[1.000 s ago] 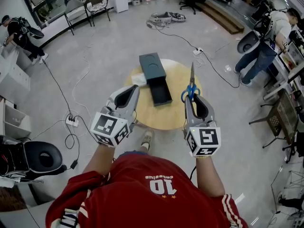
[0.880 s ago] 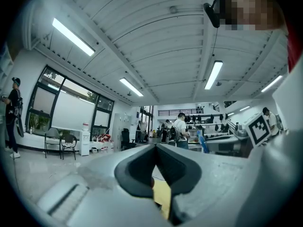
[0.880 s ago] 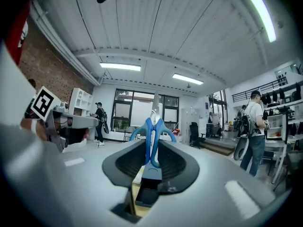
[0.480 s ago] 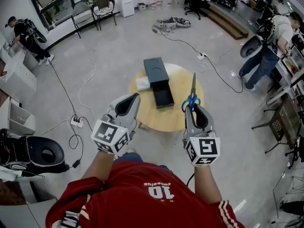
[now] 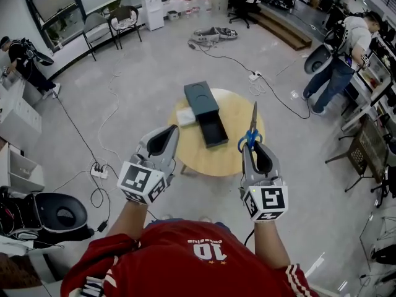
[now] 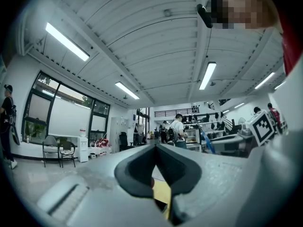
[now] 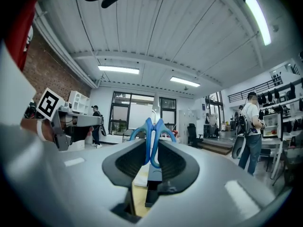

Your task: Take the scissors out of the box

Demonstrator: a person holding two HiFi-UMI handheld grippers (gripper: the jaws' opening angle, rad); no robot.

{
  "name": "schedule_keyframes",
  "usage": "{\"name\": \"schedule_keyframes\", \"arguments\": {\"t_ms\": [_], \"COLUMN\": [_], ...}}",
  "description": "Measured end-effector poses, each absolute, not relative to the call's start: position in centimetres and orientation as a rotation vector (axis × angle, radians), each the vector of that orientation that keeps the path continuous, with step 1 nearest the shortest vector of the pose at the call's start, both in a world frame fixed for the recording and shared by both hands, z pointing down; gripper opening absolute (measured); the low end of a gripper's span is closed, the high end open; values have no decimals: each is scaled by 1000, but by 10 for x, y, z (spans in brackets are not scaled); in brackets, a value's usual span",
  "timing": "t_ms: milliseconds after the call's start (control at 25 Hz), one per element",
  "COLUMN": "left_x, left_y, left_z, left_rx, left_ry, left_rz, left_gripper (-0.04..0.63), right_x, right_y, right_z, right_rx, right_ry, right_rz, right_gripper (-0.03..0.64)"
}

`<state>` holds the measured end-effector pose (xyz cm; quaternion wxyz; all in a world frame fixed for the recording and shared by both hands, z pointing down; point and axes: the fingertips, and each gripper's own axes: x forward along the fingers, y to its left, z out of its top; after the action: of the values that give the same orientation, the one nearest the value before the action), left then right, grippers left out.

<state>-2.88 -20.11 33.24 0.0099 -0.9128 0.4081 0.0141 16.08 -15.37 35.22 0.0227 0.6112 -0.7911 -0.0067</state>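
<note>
Blue-handled scissors [image 5: 253, 120] stick out forward from my right gripper [image 5: 250, 146], which is shut on their handles [image 7: 152, 131]; the blades point away from me over the table's right part. The dark box [image 5: 202, 98] lies on the round wooden table [image 5: 238, 161], its drawer [image 5: 213, 130] pulled out towards me. In the right gripper view the box [image 7: 152, 173] shows low between the jaws. My left gripper [image 5: 173, 129] hovers left of the drawer, short of the table, jaws together and holding nothing; the left gripper view shows its tips [image 6: 155, 145] meeting.
A white item [image 5: 185, 116] lies on the table left of the box. Cables and a power strip [image 5: 97, 172] trail over the floor. A black stool [image 5: 59, 214] stands at the lower left, chairs [image 5: 124, 16] at the back, people at both sides.
Both grippers have drawn back from the table towards me and risen a little. The scissors stay in the right gripper. The left gripper stays shut and empty.
</note>
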Motion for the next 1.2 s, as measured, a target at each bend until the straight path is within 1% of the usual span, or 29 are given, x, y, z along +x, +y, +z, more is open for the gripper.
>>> {"name": "schedule_keyframes", "arguments": {"t_ms": [480, 680, 1200], "left_x": [-81, -92, -96], "left_y": [-205, -209, -206], "left_z": [322, 319, 323], "left_rx": [-2886, -2891, -2905], "left_ry": [1211, 1205, 1205], "left_rz": [104, 112, 124], "left_gripper": [0, 0, 0], "right_x": [110, 99, 95], "right_y": [-146, -147, -146], "right_z": [342, 334, 338], "right_rx": [2009, 2044, 2073], "right_ry": [-2410, -2370, -2377], "right_rz": [31, -11, 43], "right_gripper": [83, 81, 81]}}
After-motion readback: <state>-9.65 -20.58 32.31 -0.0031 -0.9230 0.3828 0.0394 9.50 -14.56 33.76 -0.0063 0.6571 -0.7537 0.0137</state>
